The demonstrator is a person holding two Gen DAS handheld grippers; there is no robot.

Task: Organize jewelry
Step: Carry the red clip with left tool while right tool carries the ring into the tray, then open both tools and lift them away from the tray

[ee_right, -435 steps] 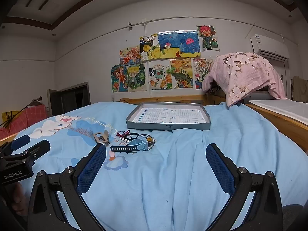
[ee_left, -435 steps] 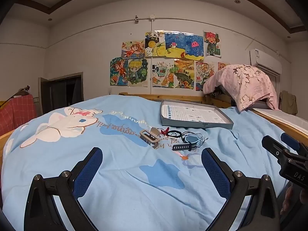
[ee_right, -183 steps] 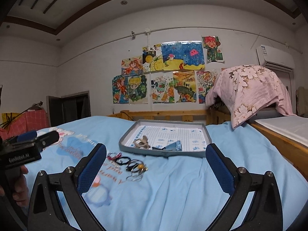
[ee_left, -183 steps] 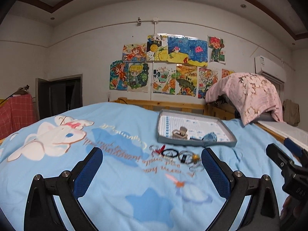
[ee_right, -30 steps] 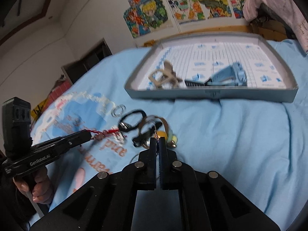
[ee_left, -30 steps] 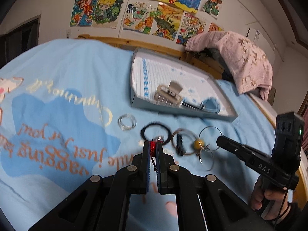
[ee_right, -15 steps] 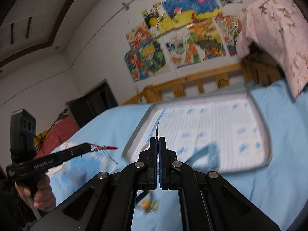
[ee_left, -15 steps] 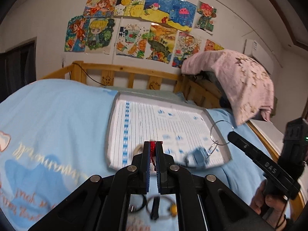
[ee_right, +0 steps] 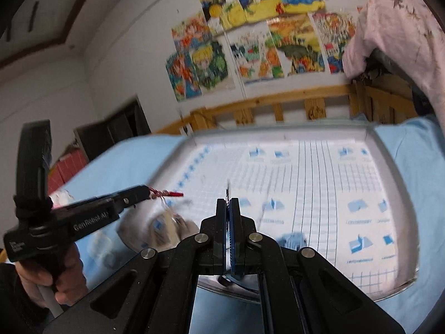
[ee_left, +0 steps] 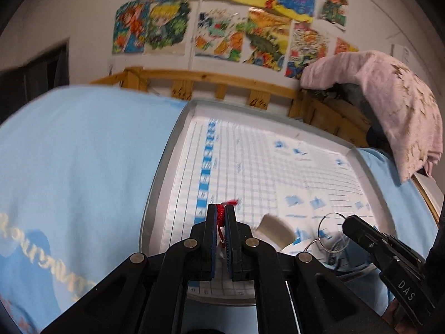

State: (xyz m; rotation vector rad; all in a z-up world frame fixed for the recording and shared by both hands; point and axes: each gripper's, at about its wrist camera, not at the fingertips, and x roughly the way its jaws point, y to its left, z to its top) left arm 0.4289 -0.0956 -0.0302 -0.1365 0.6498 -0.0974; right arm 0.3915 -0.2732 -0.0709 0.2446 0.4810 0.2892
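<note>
Grippers have both come over the grey tray (ee_left: 155, 183) since a second ago; left gripper (ee_left: 221, 217) pinches the red cord bracelet (ee_left: 220, 214), right gripper (ee_right: 229, 208) pinches a thin wire ring (ee_left: 331, 232); tray lies on the blue bedsheet (ee_left: 83, 161); drawings (ee_right: 250, 36) cover the wall.

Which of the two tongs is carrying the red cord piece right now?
The left tongs, shut on the red braided cord over the tray. The right tongs pinch a thin wire ring instead.
</note>
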